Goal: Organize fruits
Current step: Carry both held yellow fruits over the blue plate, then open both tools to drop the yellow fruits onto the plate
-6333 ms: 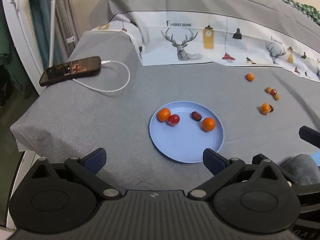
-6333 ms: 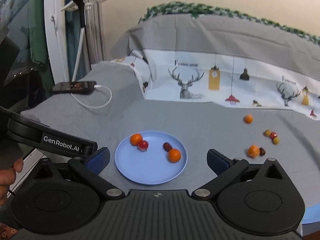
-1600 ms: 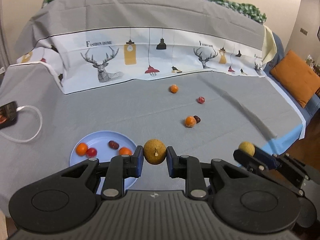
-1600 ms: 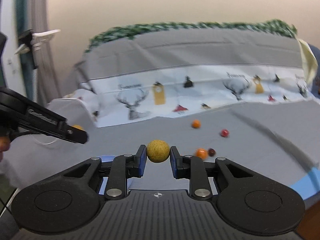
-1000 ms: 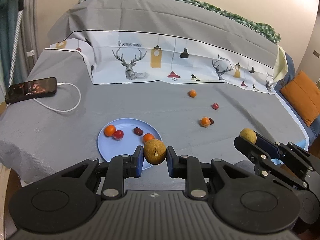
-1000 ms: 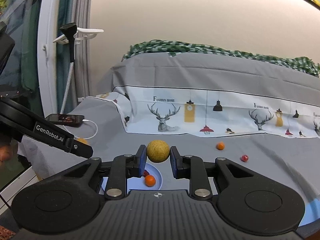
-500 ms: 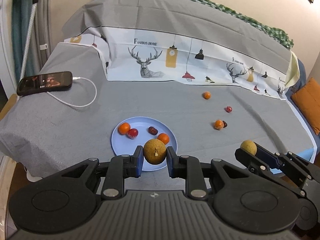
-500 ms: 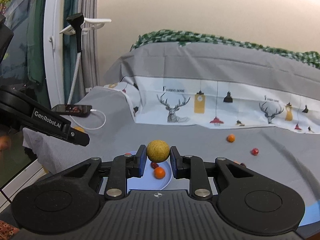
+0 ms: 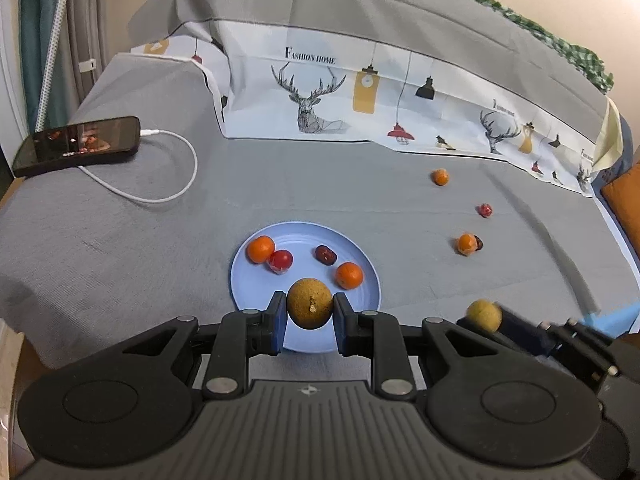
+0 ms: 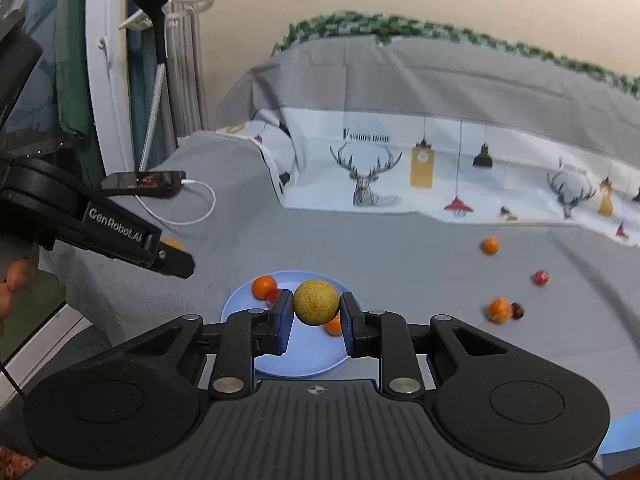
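Left wrist view first: my left gripper (image 9: 310, 311) is pinched tight on a brownish-yellow round fruit (image 9: 310, 308), sitting dead centre between the blue pads, both touching its sides. It hangs over the near rim of the blue plate (image 9: 256, 300). On the plate there's an orange (image 9: 260, 249) with a red fruit (image 9: 280, 260) touching it at about 10 o'clock, a dark date-looking one (image 9: 325, 255) at 12, and another orange (image 9: 349, 275) at 2. Loose stuff on the grey sheet (image 9: 120, 240) off toward 2 o'clock: an orange (image 9: 440, 177), a red one (image 9: 485, 210), and an orange with a dark fruit (image 9: 466, 243) touching it. Only this view shows my right gripper (image 9: 486, 316) from the side at 3 o'clock, with a yellow fruit (image 9: 483, 314) at its tip. Phone (image 9: 78, 145) on a white cable at 10.

Right wrist view: my right gripper (image 10: 315, 309) is clamped on that yellow round fruit (image 10: 315, 302), centred between the pads, above the plate (image 10: 240, 304), which it half hides. Only here do I see the left gripper's (image 10: 176, 254) outer side at 9 o'clock, "GenRobot.AI" printed on it. A bit of yellow-orange peeks past its tip, too blurred to tell more.
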`<state>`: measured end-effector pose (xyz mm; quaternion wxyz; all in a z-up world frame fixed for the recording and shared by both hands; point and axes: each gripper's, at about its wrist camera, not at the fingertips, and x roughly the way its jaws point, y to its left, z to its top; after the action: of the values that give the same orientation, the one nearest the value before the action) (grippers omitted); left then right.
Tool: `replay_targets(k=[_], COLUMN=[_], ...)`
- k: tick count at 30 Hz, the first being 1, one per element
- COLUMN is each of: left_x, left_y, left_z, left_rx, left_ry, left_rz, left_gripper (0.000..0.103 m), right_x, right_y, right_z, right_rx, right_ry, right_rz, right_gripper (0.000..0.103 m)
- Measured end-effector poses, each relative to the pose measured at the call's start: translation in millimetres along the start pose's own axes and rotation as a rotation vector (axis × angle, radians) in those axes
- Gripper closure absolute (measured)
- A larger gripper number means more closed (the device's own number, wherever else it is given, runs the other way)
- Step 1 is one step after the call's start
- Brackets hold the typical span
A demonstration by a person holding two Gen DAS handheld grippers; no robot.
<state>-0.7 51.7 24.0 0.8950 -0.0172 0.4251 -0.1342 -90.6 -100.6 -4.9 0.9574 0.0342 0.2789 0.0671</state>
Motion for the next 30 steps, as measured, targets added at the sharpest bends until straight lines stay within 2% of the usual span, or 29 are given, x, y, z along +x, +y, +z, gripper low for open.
replay_targets(k=[5,18,30], left_x=[34.0,149.2,205.6], left_y=[1.8,19.0,16.0], left_z=[11.4,23.5,23.3], left_rx=[-0.005,0.017,0.064], left_ry=[0.028,0.191,0.275], left_rz=[0.013,0.084,0.116], left_gripper=[0.077,0.077,0.076], right_x=[40.8,138.4,191.3], right_y=[0.7,-9.1,-16.3], right_z=[-1.6,-10.3,-23.8], right_rx=[0.028,0.032,0.011], right_ry=[0.078,0.208,0.273], right_rz=[0.015,0.023,0.006], right_gripper=[0.077,0.077,0.076])
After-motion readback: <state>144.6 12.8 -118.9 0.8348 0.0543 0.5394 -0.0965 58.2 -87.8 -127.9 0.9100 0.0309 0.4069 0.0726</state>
